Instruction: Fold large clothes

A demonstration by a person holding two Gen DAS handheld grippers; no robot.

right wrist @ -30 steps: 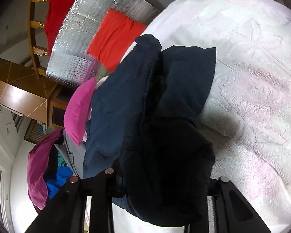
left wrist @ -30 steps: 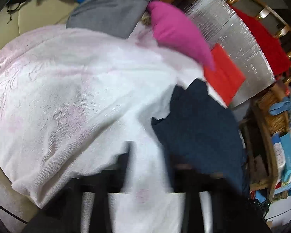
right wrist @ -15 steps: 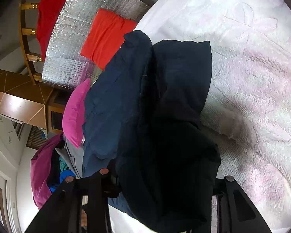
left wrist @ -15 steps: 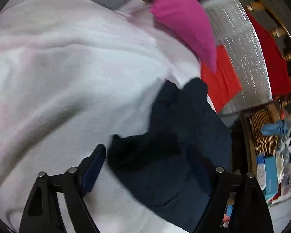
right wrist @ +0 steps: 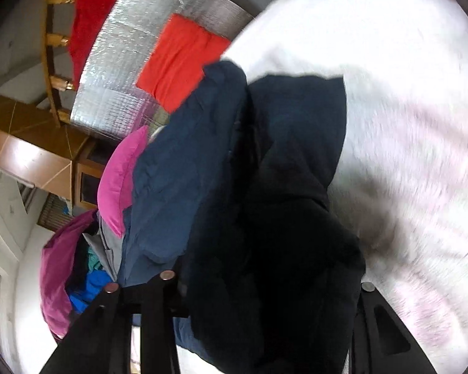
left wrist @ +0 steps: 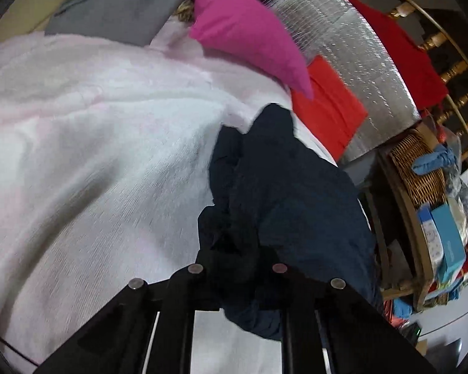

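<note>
Nearest the left wrist camera, the left gripper (left wrist: 237, 268) has its jaws drawn together on a bunched fold of the dark navy garment (left wrist: 290, 205); the cloth fills the narrow space between them and hangs below the frame.

In the right wrist view, the right gripper (right wrist: 265, 283) has a thick mass of the same garment (right wrist: 265, 187) between its jaws. The jaws are closing, and the cloth covers the fingertips, so pad contact cannot be confirmed there, though the fabric appears gathered and held.

The garment is crumpled, not flat. It rests on the white and pale pink fleece blanket (left wrist: 93, 143), near that blanket's edge.

Beyond the garment lies a magenta cushion (left wrist: 249, 31), touching the blanket. Beside it a folded red cloth (left wrist: 327, 106) sits on a silver foil-faced sheet (left wrist: 343, 31). A grey garment (left wrist: 118, 3) lies past the blanket at the top left.

Farthest off, a darker red cloth (left wrist: 402, 53) hangs over a wooden railing (left wrist: 452, 71). A wicker basket (left wrist: 418, 168) stands at the right, with blue boxes (left wrist: 446, 243) just beside it.
</note>
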